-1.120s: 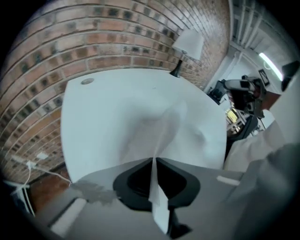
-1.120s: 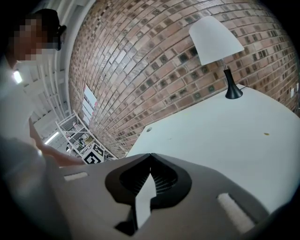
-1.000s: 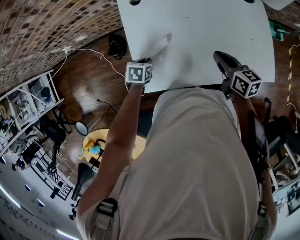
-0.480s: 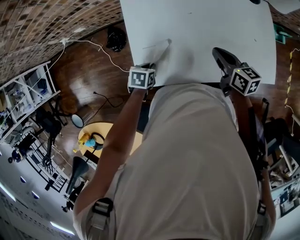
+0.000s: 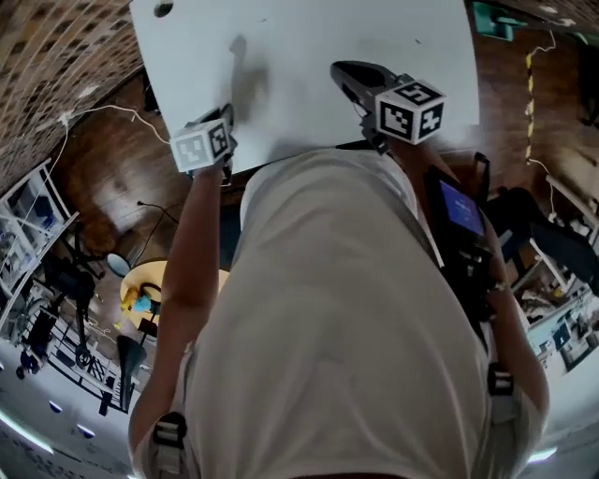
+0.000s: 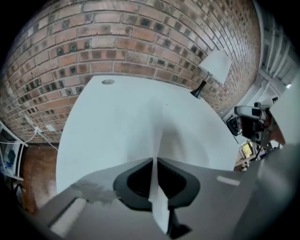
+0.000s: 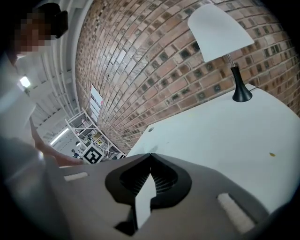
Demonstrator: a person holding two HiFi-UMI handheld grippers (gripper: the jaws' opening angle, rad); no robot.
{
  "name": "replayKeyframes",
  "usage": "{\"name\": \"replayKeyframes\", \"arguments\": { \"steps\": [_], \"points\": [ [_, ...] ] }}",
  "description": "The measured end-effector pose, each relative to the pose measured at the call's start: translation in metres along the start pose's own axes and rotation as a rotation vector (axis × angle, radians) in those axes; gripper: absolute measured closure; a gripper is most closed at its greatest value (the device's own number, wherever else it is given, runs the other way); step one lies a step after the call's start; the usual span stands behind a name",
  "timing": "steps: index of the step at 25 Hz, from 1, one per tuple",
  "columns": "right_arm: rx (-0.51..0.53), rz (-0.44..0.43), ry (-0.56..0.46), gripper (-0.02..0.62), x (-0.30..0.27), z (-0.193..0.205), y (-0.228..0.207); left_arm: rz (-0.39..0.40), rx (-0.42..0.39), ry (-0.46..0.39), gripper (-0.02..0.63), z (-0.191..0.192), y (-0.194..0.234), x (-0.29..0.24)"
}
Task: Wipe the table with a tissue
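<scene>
Dragged along by the left gripper (image 6: 153, 159), the tissue (image 6: 153, 192) has changed its lie. A second ago it trailed from the jaws on a slant, leaning away from the round hole (image 5: 164, 9) in the table (image 5: 309, 37). Now the head view shows it as a blurred streak running from the jaws almost straight toward the far edge, a little to the side of that hole. The jaws are pinched tight on the sheet, which passes edge-on between them and spreads onto the tabletop beyond, on the near side of the hole. The right gripper (image 7: 150, 154) has come further in over the table, well away from the hole. Its jaws meet at the tips, and I cannot tell what the pale sliver behind them is. The head has also turned, so the whole table sits further left in the view than before. Judging by the blur and the shift, a wiping stroke is under way, and so far it covers only the part of the table nearest the hole. A tiny speck (image 7: 271, 153) lies far from the hole, toward the lamp (image 7: 220, 33), and looks unwiped. No brand or wording can be read. The marker cube (image 5: 201, 147) on each gripper carries only black-and-white squares.
</scene>
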State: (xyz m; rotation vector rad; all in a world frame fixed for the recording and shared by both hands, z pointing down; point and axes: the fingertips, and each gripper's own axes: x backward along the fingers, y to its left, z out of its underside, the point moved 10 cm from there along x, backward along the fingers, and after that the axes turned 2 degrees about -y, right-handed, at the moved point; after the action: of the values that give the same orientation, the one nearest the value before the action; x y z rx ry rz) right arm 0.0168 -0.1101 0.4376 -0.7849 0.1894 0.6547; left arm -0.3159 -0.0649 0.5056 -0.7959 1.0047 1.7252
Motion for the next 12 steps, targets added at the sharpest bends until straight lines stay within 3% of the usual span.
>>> {"name": "replayKeyframes", "arguments": {
  "steps": [5, 12],
  "points": [
    [0.041, -0.023, -0.002, 0.588, 0.024, -0.011, -0.031, -0.029, 0.072, -0.146, 0.597, -0.033, -0.02, -0.014],
    [-0.003, -0.041, -0.035, 0.588, 0.053, -0.011, -0.066, -0.156, 0.118, -0.169, 0.597, -0.047, -0.038, -0.023]
  ]
}}
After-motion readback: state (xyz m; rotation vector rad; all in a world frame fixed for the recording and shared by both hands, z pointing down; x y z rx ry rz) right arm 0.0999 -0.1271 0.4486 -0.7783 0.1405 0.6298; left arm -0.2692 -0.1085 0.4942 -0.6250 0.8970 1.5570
